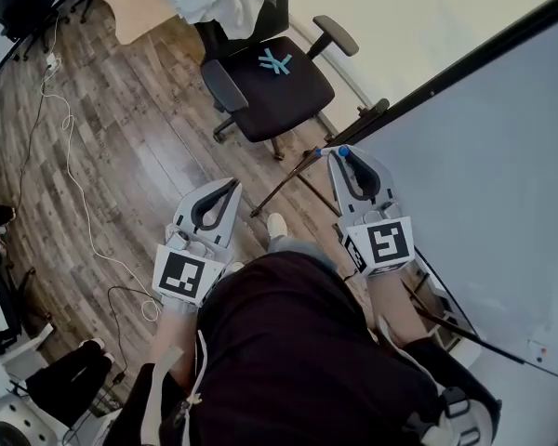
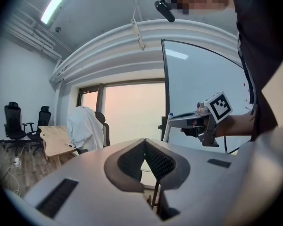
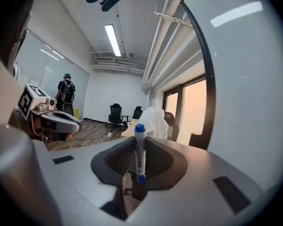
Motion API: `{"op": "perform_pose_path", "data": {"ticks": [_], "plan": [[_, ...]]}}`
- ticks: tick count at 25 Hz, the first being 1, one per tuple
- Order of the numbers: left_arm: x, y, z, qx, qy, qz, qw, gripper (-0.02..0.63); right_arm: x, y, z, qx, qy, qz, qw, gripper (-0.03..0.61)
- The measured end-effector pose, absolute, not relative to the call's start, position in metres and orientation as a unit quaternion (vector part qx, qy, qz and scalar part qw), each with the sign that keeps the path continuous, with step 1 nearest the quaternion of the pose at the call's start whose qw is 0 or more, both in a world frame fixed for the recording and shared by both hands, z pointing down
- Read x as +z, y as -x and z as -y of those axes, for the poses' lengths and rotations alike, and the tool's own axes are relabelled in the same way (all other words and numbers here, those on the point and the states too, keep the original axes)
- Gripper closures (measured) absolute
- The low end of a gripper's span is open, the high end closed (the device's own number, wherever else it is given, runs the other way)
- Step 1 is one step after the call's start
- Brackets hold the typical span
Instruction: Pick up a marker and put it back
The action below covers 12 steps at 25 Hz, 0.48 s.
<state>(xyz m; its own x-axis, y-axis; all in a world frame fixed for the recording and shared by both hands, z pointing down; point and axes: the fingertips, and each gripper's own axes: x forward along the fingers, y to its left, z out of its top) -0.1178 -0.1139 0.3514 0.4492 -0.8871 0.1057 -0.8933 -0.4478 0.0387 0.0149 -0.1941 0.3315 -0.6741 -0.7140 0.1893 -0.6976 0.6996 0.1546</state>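
A white marker with a blue cap (image 3: 140,150) stands upright between the jaws of my right gripper (image 3: 140,142), which is shut on it. In the head view the marker's blue cap (image 1: 342,152) pokes out at the tip of the right gripper (image 1: 344,159), close to the whiteboard's (image 1: 488,179) black left edge. My left gripper (image 1: 231,187) hangs lower left of it over the floor. Its jaws are shut, tips touching, with nothing between them (image 2: 144,141). In the left gripper view the right gripper (image 2: 191,120) is held out beside the whiteboard (image 2: 203,79).
A black office chair (image 1: 272,84) stands just beyond both grippers. The whiteboard's stand legs (image 1: 284,186) cross the wooden floor below them. A white cable (image 1: 70,170) trails over the floor at left. A wooden desk (image 2: 54,140) and a cloth-draped chair (image 2: 85,128) stand farther off.
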Motion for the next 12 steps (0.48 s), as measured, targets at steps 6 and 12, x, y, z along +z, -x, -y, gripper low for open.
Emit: {"op": "perform_pose_path", "data": {"ticks": [6,12], "plan": [[0.351,0.148,0.102,0.034,-0.826,0.561,0.045,0.607,0.334,0.028,0.184,-0.031,-0.329,0.937,0.111,0.502],[0.352,0.172,0.087,0.034,-0.802,0.594,0.048,0.607,0.336,0.064,0.173,-0.028,-0.282,0.952,0.111,0.502]]}}
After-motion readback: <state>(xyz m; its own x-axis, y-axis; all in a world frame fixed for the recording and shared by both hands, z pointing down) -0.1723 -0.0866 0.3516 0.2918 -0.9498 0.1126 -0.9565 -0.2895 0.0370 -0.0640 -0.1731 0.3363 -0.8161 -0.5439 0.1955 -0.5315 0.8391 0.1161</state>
